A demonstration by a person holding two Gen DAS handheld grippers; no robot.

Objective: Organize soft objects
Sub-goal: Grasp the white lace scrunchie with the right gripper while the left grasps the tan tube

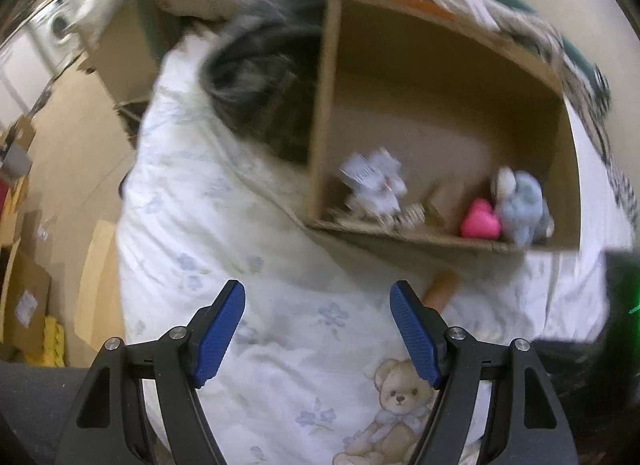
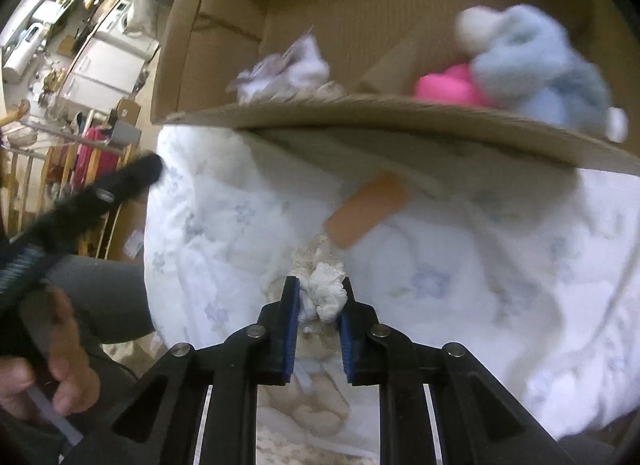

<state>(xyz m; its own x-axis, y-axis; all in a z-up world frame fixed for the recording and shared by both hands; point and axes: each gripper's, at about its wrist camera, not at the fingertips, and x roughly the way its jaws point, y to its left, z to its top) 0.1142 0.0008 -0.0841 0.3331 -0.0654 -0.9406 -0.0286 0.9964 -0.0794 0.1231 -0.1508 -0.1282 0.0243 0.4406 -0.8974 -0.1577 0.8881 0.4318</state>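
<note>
**Right claw pinched on a small white soft thing; left claw open over the quilt**

The biggest thing I see is the white quilt point(image 1: 256, 225) with pale blue flowers and a printed teddy bear point(image 1: 396, 397), spread across most of both views. On it sits an open cardboard box point(image 1: 440, 113), with a dark grey fuzzy fabric point(image 1: 256, 77) bunched against its outer left wall.

Inside the box, along the near wall, I can make out a light blue plush toy point(image 1: 520, 201) at the right, a bright pink heart-shaped piece point(image 1: 480, 221) touching it on its left, and a white soft toy with a paper tag point(image 1: 372, 181) further left. All are blurred.

Just outside the near wall of the box, an orange-tan flat strip point(image 2: 366, 209) lies on the quilt, partly under the box's edge.

My left gripper point(image 1: 318, 335) hangs over the quilt with its blue pads well apart and nothing between them. In the right wrist view, the person's left hand point(image 2: 44, 361) grips its handle at the lower left.

My right gripper point(image 2: 320, 301) has its jaws drawn close, pressing on a small crumpled white soft object point(image 2: 326, 293) that bulges up between the pads, just above the quilt and near the strip, outside the box.
</note>
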